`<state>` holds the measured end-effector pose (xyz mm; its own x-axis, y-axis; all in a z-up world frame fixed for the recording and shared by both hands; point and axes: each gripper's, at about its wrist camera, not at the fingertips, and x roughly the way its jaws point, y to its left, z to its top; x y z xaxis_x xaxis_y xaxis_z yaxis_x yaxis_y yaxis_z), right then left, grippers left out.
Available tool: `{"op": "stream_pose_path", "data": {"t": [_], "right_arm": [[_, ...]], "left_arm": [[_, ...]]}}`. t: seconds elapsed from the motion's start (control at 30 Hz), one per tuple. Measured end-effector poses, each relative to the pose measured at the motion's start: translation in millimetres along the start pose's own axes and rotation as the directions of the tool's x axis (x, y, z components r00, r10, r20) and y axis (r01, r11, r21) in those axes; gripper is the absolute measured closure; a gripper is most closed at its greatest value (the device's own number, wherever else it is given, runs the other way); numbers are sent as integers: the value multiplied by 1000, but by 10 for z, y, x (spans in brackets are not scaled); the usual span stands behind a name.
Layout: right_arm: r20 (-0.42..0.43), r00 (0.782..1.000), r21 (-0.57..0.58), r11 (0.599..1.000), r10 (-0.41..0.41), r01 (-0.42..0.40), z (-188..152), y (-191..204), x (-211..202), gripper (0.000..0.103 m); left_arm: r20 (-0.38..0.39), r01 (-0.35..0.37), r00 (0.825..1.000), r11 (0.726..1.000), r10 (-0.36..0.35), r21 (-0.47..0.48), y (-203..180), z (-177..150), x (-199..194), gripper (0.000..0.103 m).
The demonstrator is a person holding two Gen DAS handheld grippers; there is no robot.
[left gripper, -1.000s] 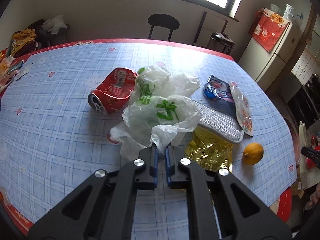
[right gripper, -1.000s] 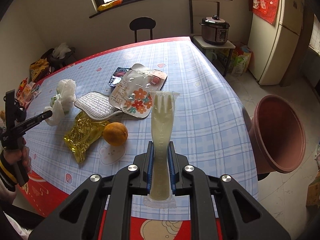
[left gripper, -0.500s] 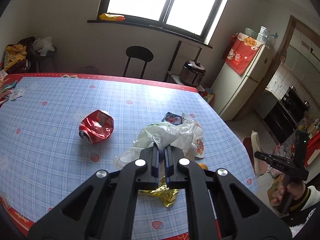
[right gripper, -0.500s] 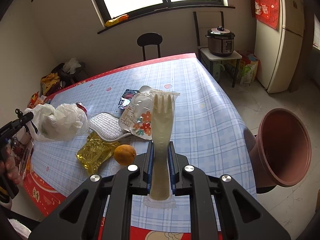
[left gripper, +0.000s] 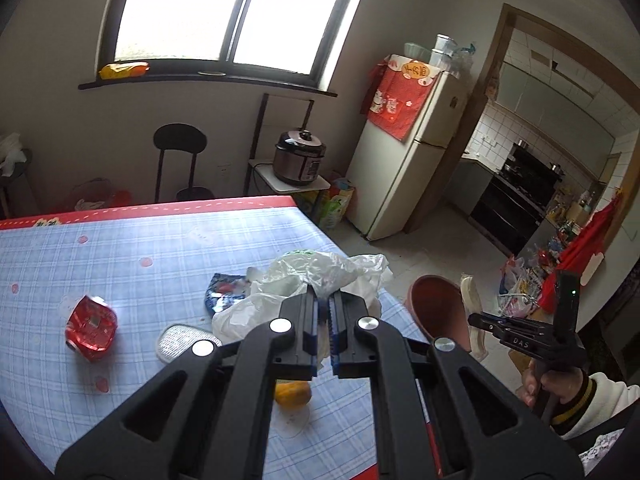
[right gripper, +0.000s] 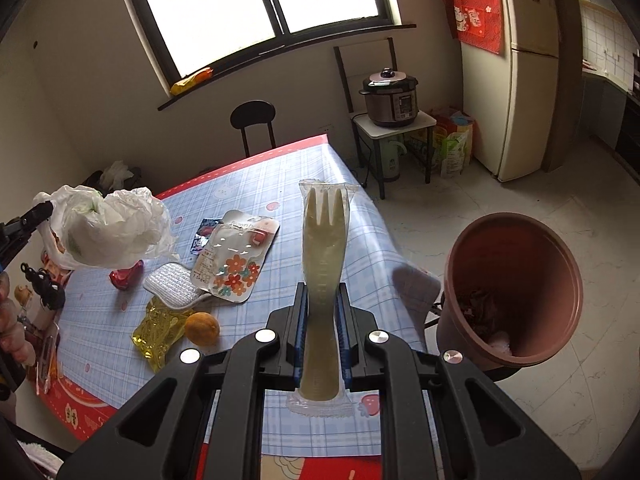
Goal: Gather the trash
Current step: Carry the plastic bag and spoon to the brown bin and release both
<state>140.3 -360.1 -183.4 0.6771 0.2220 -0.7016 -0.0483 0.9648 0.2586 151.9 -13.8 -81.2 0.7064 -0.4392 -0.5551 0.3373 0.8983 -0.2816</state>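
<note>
Clamping a light, floppy plastic bag (left gripper: pixel 320 276) by its bunched top, L gripper (left gripper: pixel 325 312); R gripper (right gripper: pixel 322 320) pinches stiff wrapped fork (right gripper: pixel 323 240) mid-handle.

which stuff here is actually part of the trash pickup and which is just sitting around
Part of the job:
white plastic bag in the left gripper
wrapped plastic fork in the right gripper
brown bin
crushed red can
gold wrapper

Probably just lying about:
orange
scrub pad
rice cooker
fridge
</note>
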Motion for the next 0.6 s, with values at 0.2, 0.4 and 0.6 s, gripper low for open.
{"op": "stream_pose_path", "data": {"t": [0.2,0.4,0.6], "right_arm": [[28,995,70,993,-95,93,-43,-692,-240,88],[55,981,146,974,-186,176,-58,-1395,-464,88],[22,972,196,954,-234,225,-62,-1972,-415,88]], "left_arm": [[-64,168,985,982,-163,85,-851,243,848,95],[-187,319,937,940,-294,123,-1810,267,1930,95],[-288,357,906,925,-309,132,-2540,189,2925,63]]}}
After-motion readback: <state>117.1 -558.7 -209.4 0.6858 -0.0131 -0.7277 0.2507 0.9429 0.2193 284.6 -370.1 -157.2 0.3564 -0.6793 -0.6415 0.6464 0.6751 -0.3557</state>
